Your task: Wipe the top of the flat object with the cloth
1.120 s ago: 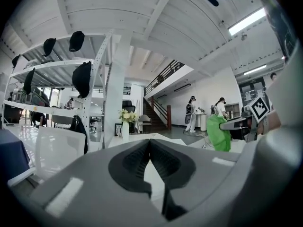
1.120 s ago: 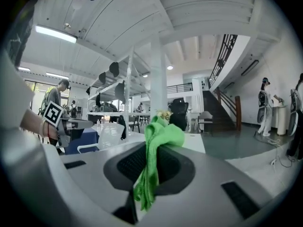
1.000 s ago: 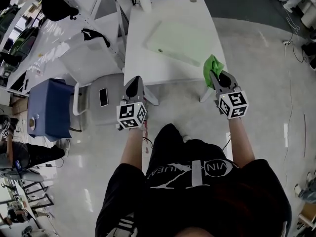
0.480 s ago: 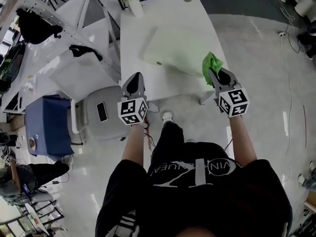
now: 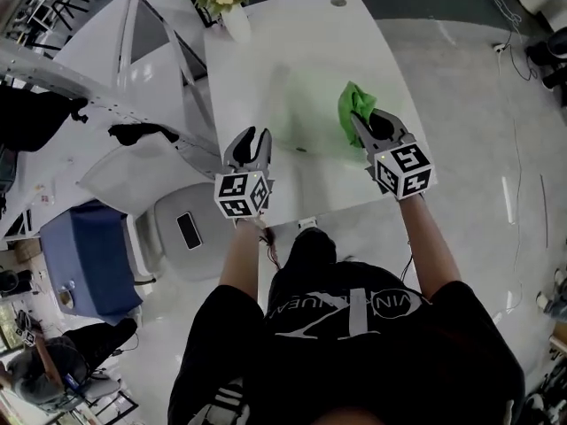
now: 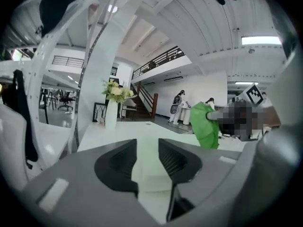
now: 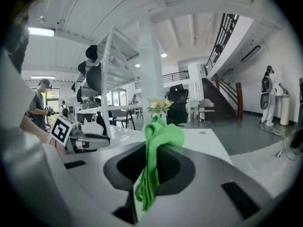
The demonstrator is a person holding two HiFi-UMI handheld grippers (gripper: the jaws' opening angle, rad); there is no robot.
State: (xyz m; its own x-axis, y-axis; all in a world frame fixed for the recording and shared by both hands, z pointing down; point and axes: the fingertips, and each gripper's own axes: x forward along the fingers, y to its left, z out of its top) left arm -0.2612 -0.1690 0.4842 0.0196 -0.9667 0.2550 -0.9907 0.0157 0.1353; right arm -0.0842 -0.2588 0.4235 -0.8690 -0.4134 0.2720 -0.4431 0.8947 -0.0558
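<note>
Near the upper centre of the head view, the pale green flat board lay on the white table, below the vase of flowers at the table's top end. The right gripper hung at the board's right edge, its jaws clamped on the green cloth. Seen from the right gripper view, that cloth was pinched between them, bunched above and trailing below. The left gripper was at the board's lower left, over the table's near edge. Its jaws had just been opening and stood part-way apart with nothing between them.

The step in hand looked like bringing the cloth down onto the board. To do it well, the right gripper would need to sink until the loose fold lay flat on the surface. It would then sweep across the whole top, while the left gripper steadied the near edge so the board did not slide.

Both forearms reached up the frame from the body, roughly parallel, with the grippers tipped slightly downward.
</note>
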